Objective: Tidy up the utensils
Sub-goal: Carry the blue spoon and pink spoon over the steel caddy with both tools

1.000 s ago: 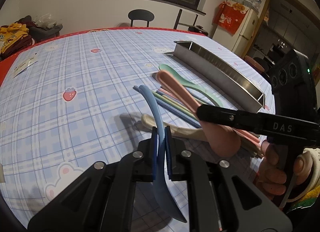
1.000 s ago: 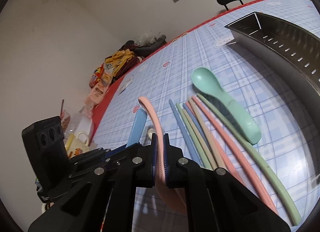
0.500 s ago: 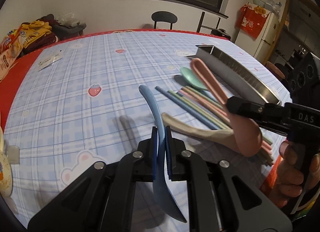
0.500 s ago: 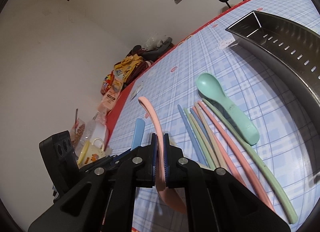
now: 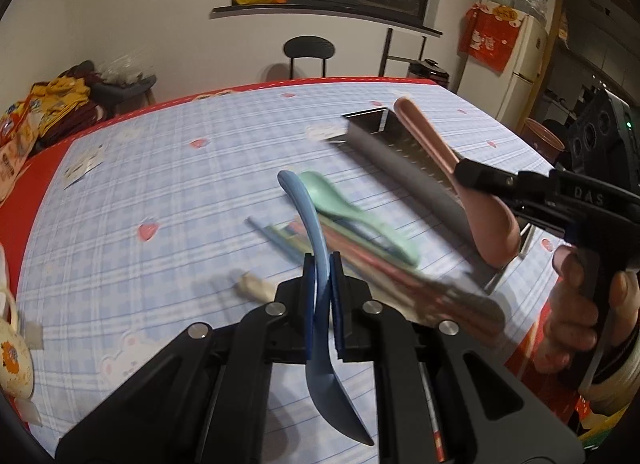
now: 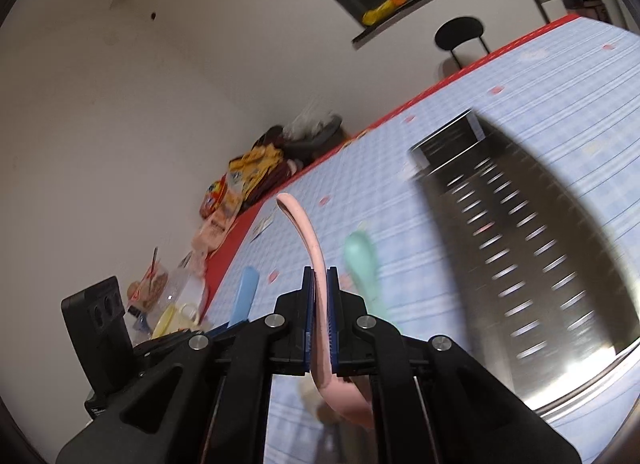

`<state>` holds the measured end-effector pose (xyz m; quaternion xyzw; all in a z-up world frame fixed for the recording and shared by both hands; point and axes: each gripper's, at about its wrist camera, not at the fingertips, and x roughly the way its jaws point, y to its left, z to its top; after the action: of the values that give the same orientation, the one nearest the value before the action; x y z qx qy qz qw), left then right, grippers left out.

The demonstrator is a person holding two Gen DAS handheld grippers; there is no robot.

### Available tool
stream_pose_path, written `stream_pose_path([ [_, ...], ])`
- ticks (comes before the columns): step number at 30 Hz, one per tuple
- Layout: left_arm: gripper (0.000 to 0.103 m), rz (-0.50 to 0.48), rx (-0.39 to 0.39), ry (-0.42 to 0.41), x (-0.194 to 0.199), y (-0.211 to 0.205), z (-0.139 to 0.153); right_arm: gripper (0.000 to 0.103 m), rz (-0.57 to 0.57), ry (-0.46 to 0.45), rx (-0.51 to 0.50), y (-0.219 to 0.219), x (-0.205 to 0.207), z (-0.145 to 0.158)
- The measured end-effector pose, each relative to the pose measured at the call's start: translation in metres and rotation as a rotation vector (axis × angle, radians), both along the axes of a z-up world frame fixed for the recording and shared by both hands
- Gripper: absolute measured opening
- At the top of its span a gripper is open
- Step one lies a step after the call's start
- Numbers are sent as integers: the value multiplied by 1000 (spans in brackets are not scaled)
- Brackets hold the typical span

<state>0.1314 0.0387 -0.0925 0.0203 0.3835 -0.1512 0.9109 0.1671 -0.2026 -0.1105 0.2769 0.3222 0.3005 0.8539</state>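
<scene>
My left gripper (image 5: 321,264) is shut on a blue spoon (image 5: 308,216), held above the checked tablecloth (image 5: 160,184) with its bowl toward the camera. My right gripper (image 6: 320,276) is shut on a pink spoon (image 6: 304,232); in the left wrist view that pink spoon (image 5: 432,144) hangs over the long metal tray (image 5: 400,168). On the cloth lie a green spoon (image 5: 352,212), a beige spoon (image 5: 252,286) and several coloured chopsticks (image 5: 360,252). The perforated tray (image 6: 520,232) fills the right of the right wrist view, with the green spoon (image 6: 362,260) beside it.
A person's hand (image 5: 576,304) grips the right tool's handle. A mug (image 5: 12,360) stands at the table's left edge. Snack bags (image 5: 24,132) pile up at the far left. A black chair (image 5: 309,52) stands behind the table, a fridge (image 5: 520,60) at the back right.
Both grippers have risen from the cloth with their spoons. The pink spoon has travelled right, from over the chopsticks to above the metal tray. The blue spoon now hangs over the chopsticks.
</scene>
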Motion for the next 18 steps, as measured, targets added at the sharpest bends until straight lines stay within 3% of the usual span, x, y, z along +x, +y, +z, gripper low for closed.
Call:
stream_pose_path([
  [7, 11, -71, 32, -11, 18, -67, 8, 7, -65, -38, -8, -63, 9, 8],
  [12, 11, -126, 36, -14, 34, -114, 10, 7, -112, 30, 24, -99, 20, -3],
  [18, 11, -141, -68, 13, 55, -149, 9, 7, -145, 60, 64, -116, 23, -8],
])
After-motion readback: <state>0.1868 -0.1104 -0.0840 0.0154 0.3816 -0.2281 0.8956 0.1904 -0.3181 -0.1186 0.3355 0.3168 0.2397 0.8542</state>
